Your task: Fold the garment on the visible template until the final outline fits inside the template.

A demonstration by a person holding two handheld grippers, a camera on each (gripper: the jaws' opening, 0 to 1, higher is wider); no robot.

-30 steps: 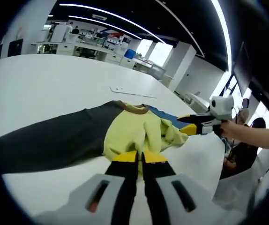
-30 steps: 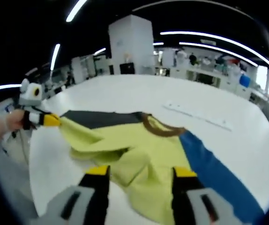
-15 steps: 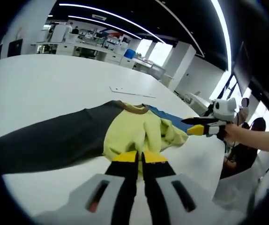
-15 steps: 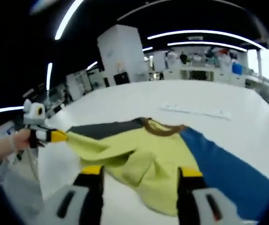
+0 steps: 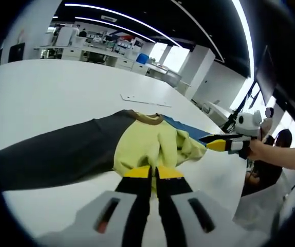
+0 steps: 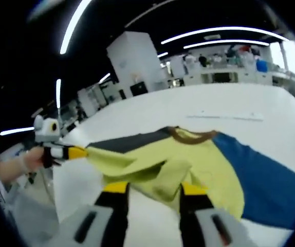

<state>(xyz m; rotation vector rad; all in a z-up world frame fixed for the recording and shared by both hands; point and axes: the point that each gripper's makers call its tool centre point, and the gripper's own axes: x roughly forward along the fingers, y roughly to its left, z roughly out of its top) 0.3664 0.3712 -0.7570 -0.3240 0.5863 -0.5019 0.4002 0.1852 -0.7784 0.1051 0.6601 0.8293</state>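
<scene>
The garment (image 5: 142, 141) lies on the white table (image 5: 44, 92), with a yellow body, a brown collar (image 5: 147, 119), a dark grey sleeve (image 5: 55, 152) and a blue sleeve (image 6: 260, 170). My left gripper (image 5: 152, 172) is shut on the near yellow hem. In the right gripper view, the left gripper (image 6: 83, 152) holds a hem corner lifted off the table. My right gripper (image 6: 153, 188) stands open, with a raised yellow fold (image 6: 158, 175) just beyond its jaws. In the left gripper view, the right gripper (image 5: 209, 142) hovers at the garment's right edge, held by a hand.
A thin white strip (image 5: 145, 100) lies on the table beyond the collar. A white sheet (image 5: 224, 175) covers the table's near corner and hangs over its edge. Desks and shelves (image 5: 101, 49) stand far behind. A seated person (image 5: 271, 164) is off the table's right side.
The right gripper's jaws have drawn closer together, and its view has swung so the blue sleeve sits further right. In the left gripper view the right gripper has drifted rightwards.
</scene>
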